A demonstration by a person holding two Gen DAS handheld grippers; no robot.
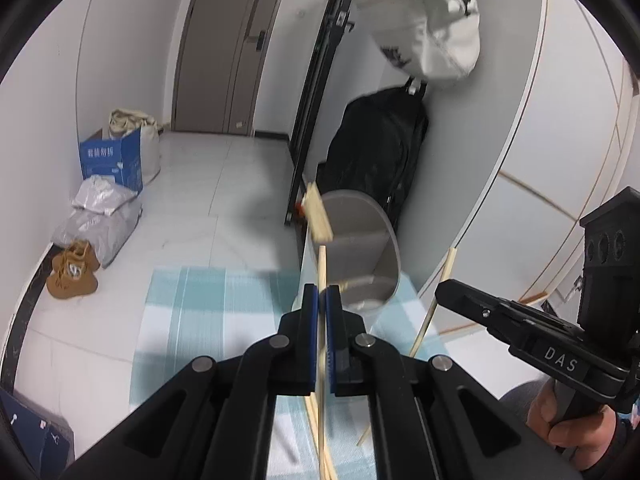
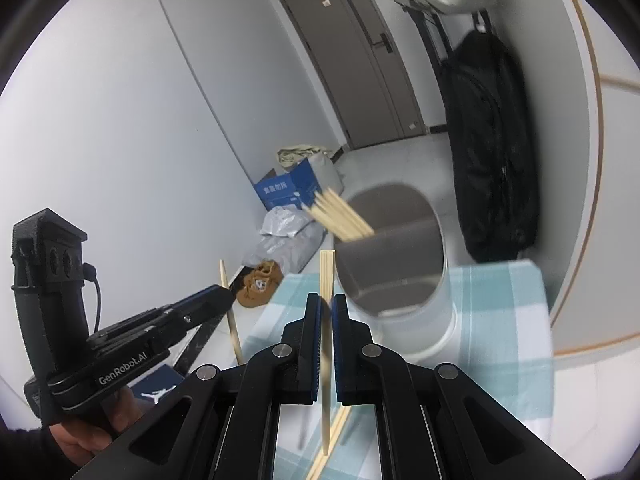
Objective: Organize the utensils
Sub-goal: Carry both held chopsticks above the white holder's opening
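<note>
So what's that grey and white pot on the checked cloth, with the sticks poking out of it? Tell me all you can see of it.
The holder is a round, upright tub, looking like plastic: pale white outside, grey-brown inside, with a divider splitting it into compartments. It stands on the teal-and-white checked cloth, near the wall. A bundle of pale wooden chopsticks leans out of its far compartment, tips slanting up to the left. Neither gripper touches it. The picture is blurred, so finer details are unclear.

Left gripper (image 1: pixel 322 300) and right gripper (image 2: pixel 327 308), each gripped from below by a hand (image 1: pixel 576 420), point tilted down, jaws closed, side by side
</note>
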